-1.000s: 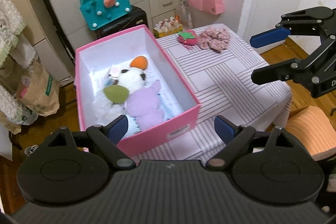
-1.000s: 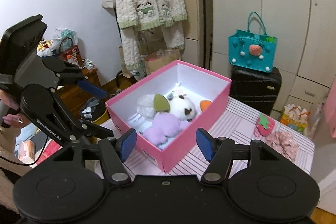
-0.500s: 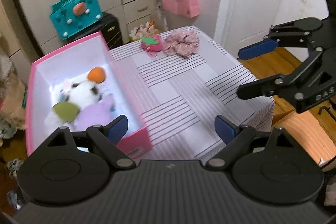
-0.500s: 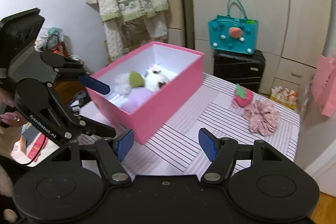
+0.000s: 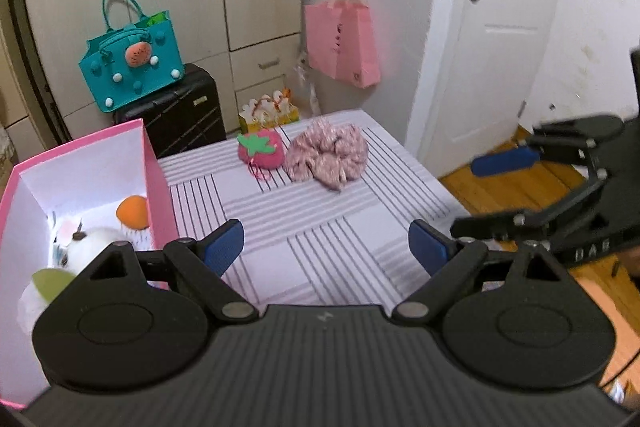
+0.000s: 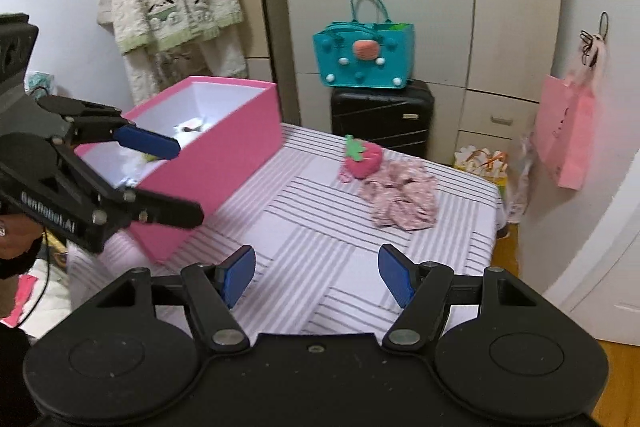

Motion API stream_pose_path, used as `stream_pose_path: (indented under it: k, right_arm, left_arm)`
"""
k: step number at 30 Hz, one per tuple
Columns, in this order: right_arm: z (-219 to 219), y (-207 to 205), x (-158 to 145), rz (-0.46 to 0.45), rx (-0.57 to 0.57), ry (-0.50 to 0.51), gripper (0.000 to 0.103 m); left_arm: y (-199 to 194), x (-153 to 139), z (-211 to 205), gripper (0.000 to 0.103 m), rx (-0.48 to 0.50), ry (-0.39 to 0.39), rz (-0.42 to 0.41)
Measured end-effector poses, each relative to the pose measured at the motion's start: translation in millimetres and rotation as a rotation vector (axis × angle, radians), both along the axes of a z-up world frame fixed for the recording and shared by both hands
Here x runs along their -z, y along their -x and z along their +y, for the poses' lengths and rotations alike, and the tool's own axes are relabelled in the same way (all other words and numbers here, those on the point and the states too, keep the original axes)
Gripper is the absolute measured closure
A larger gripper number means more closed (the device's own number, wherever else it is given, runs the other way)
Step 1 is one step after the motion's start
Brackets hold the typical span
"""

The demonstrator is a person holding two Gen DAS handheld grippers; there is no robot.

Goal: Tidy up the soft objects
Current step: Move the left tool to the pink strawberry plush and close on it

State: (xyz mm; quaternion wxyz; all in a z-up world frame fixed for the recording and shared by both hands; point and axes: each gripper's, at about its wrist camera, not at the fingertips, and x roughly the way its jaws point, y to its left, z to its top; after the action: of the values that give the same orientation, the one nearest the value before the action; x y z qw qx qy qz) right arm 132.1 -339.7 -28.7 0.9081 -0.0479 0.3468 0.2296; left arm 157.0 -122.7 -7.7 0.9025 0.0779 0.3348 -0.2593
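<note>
A pink box (image 5: 154,163) (image 6: 224,151) stands at the table's left and holds soft toys: a white plush (image 5: 94,243), an orange piece (image 5: 132,211) and a green piece (image 5: 48,281). A red strawberry plush (image 5: 261,150) (image 6: 363,159) and a pink floral scrunchie (image 5: 328,157) (image 6: 400,193) lie side by side at the table's far end. My left gripper (image 5: 326,253) is open and empty over the striped cloth, right of the box. My right gripper (image 6: 316,275) is open and empty above the table's near edge; it also shows in the left wrist view (image 5: 480,195).
A striped cloth covers the table (image 5: 340,227). Behind it stand a black suitcase (image 6: 382,115) with a teal bag (image 6: 362,57) on top, and cupboards. A pink bag (image 5: 340,43) hangs on the wall. A white door (image 5: 492,27) is at the right.
Both grippers have swung right, away from the box and toward the strawberry and scrunchie. The box has slid to the left edge of the left wrist view. Both stay open.
</note>
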Motion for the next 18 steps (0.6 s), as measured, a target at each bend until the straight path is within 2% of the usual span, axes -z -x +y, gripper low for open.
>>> stream_pose_path:
  k: [9,12,15,18]
  right_arm:
    - [-18,-35,25,-0.1,-0.002,0.03,0.026]
    - [-18,-52,34,-0.129,-0.016,0.019,0.018]
    - [-16,-70,44,-0.156,-0.022,0.013,0.017]
    - [-11,-90,54,-0.171,-0.028,0.028,0.017]
  left_arm:
    - [-46,19,-23,0.014,-0.18,0.088,-0.02]
    - [-64,28,-30,0.014,-0.246,0.098,-0.029]
    - [-85,36,-38,0.014,-0.309,0.099,-0.036]
    - [-106,42,-47,0.016,-0.375,0.053,-0.056]
